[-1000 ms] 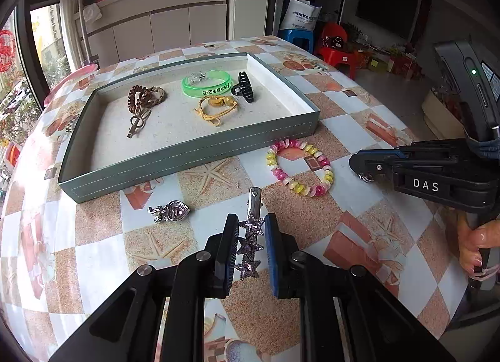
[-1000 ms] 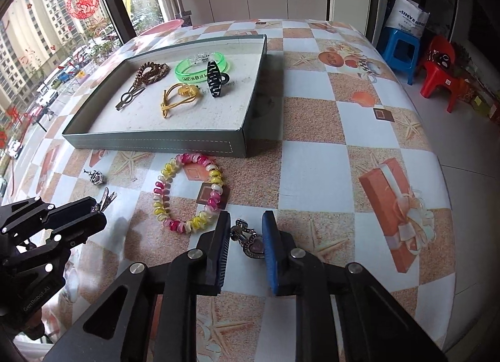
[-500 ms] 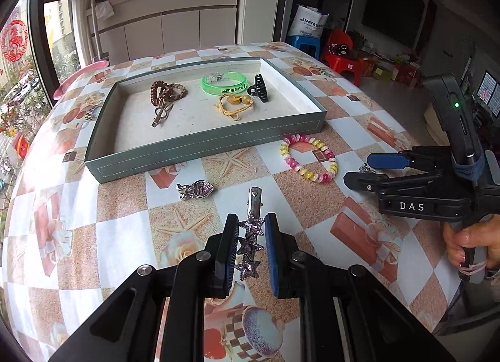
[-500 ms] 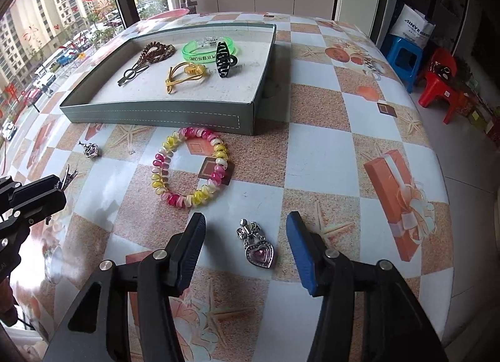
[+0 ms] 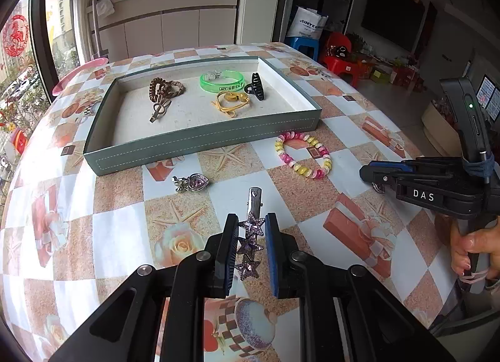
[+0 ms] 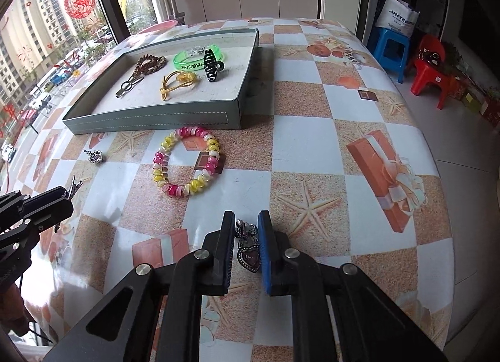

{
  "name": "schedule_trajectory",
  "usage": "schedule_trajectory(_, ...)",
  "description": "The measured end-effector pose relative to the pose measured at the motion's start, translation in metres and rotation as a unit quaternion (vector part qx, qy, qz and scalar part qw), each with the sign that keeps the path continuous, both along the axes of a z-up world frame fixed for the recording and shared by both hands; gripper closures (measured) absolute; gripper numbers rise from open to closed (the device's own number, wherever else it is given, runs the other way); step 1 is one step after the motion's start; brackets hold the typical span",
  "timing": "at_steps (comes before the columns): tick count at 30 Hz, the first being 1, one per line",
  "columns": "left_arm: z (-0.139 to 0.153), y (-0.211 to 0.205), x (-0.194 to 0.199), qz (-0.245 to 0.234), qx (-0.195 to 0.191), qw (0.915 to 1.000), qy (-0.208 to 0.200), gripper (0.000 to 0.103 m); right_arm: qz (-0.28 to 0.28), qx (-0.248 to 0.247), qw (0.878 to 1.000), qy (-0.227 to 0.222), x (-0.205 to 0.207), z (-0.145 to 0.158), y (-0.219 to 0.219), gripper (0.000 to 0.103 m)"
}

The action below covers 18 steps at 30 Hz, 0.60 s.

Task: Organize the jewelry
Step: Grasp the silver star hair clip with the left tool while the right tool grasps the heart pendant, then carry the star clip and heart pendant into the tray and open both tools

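Observation:
My left gripper (image 5: 249, 230) is shut on a purple star hair clip (image 5: 251, 237) and holds it above the table. My right gripper (image 6: 247, 237) is shut on a heart pendant (image 6: 248, 255), low over the tablecloth. A grey tray (image 5: 200, 143) at the back holds a green bangle (image 5: 222, 81), a black claw clip (image 5: 257, 87), a yellow tie (image 5: 231, 102), a brown bracelet (image 5: 164, 87) and a metal clip (image 5: 159, 110). A pink-yellow bead bracelet (image 5: 303, 154) and a second heart charm (image 5: 192, 181) lie in front of the tray.
The round table with the checkered cloth (image 6: 312, 112) drops off at the right towards the floor. A blue stool (image 6: 389, 49) and red chair (image 6: 432, 71) stand beyond it. A pink dish (image 5: 78, 73) sits at the far left rim.
My right gripper opened over the heart pendant half a second ago and has now shut on it again. My left gripper has drawn back from the tray, still holding the star clip.

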<state>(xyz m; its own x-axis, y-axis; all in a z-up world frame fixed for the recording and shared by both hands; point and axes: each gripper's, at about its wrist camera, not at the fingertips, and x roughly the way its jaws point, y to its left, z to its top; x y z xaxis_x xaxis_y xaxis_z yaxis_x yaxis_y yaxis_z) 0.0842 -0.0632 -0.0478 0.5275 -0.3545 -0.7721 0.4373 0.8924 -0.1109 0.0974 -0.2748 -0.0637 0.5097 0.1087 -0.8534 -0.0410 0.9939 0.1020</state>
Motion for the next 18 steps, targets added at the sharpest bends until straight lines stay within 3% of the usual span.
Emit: schedule_trajectory(18, 0.027, 0.015, 0.011, 0.011, -0.020, 0.9995, -0.022, 0.073, -0.012, 0.097, 0.995, 0.001, -0.001, 0.027, -0.001, 0.087)
